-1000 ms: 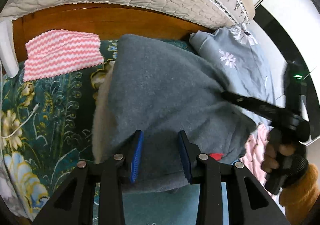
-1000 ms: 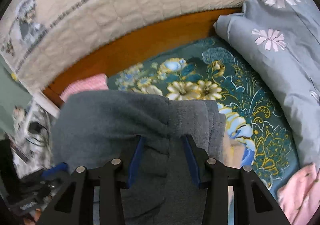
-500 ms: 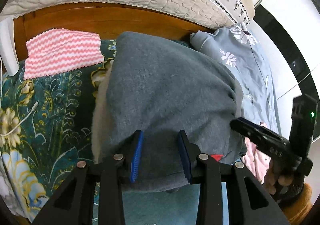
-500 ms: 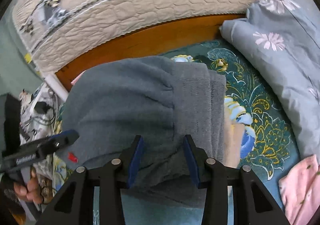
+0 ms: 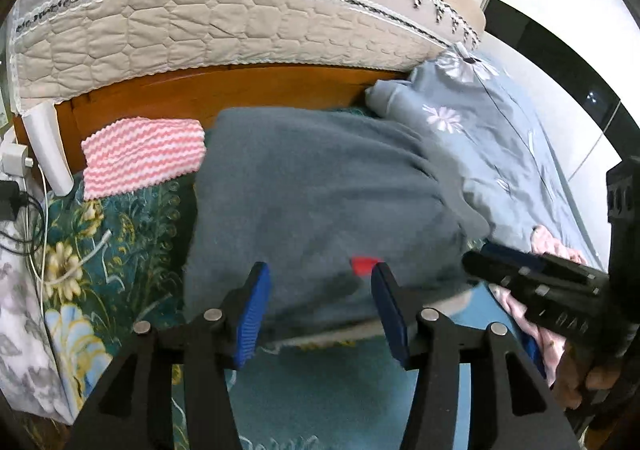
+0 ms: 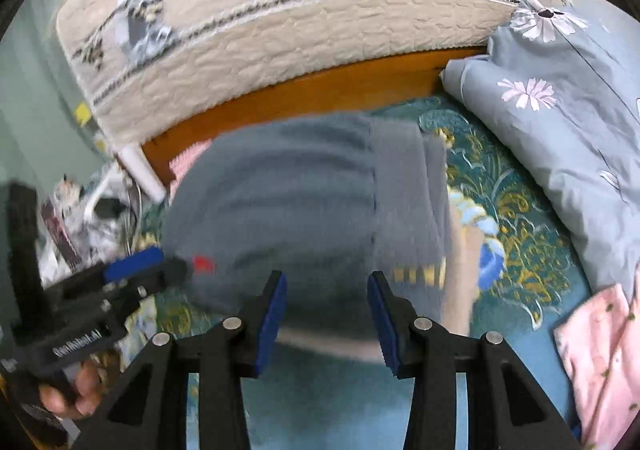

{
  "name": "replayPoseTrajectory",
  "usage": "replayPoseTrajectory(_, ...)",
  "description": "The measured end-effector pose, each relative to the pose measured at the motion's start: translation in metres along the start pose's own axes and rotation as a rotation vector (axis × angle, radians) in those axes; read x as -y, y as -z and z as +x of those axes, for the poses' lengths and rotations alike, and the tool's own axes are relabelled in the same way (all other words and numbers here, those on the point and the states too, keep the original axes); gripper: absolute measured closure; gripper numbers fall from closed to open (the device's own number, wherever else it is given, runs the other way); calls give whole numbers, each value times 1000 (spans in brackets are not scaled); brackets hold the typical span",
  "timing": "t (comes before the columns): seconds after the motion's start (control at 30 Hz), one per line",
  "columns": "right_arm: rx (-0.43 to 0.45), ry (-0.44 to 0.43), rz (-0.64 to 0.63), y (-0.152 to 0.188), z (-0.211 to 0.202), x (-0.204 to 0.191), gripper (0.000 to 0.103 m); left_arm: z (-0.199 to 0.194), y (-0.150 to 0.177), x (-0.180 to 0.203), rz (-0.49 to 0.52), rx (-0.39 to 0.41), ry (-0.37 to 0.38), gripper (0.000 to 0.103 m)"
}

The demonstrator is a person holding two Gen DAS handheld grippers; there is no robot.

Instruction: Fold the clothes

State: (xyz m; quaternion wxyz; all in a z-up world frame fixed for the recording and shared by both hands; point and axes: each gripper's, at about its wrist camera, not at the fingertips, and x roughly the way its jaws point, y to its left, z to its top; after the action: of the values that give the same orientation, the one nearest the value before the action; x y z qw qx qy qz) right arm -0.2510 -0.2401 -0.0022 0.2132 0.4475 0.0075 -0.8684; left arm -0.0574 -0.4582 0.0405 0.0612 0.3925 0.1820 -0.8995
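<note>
A folded grey fleece garment (image 5: 320,202) with a small red tag (image 5: 362,265) lies on the teal floral bedspread (image 5: 120,234). It also shows in the right wrist view (image 6: 304,202). My left gripper (image 5: 320,310) is open, its blue pads just short of the garment's near edge, holding nothing. My right gripper (image 6: 326,310) is open and empty at the garment's near edge. The right gripper also shows in the left wrist view (image 5: 532,282), and the left gripper shows in the right wrist view (image 6: 132,270).
A pink-and-white zigzag cloth (image 5: 140,154) lies at the left by the wooden headboard (image 5: 240,86). A grey-blue floral pillow (image 5: 488,142) lies at the right, with pink clothing (image 6: 600,350) near it. A white charger and cables (image 5: 24,186) sit at the left edge.
Both grippers have let go of the grey garment and opened wider. The garment now lies folded on the bed, and both grippers have drawn back from it.
</note>
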Motion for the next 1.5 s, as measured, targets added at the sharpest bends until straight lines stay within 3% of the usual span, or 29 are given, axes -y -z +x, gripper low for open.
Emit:
replayPoseTrajectory(0.13,-36,7,10,19,8,6,57,2,21,5,-30,-34,-16,47)
replayPoseTrajectory(0.23,-53,29,44,31,13,12,55,3,34,7,-34,-46,-50,31)
replayPoseTrajectory(0.3,-48,42,45,36,14,15,46,3,42,8,-39,-49,-60,31)
replayPoseTrajectory(0.47,-40,81,23,46,14,16,42,7,58,7,-78,-62,-90,22)
replayPoseTrajectory(0.8,-46,96,20,62,16,15,33,18,81,10,-113,-82,-150,21)
replayPoseTrajectory(0.83,-49,98,23,63,17,15,30,19,83,11,-113,-86,-153,21)
replayPoseTrajectory(0.9,-50,100,31,65,17,17,13,22,85,11,-110,-94,-159,21)
replayPoseTrajectory(1.03,-41,101,29,68,15,19,11,19,85,8,-118,-90,-160,21)
replayPoseTrajectory(1.13,-49,99,36,69,16,20,0,19,83,6,-113,-90,-169,21)
replayPoseTrajectory(1.5,-48,109,11,74,21,11,0,16,84,0,-132,-47,-188,21)
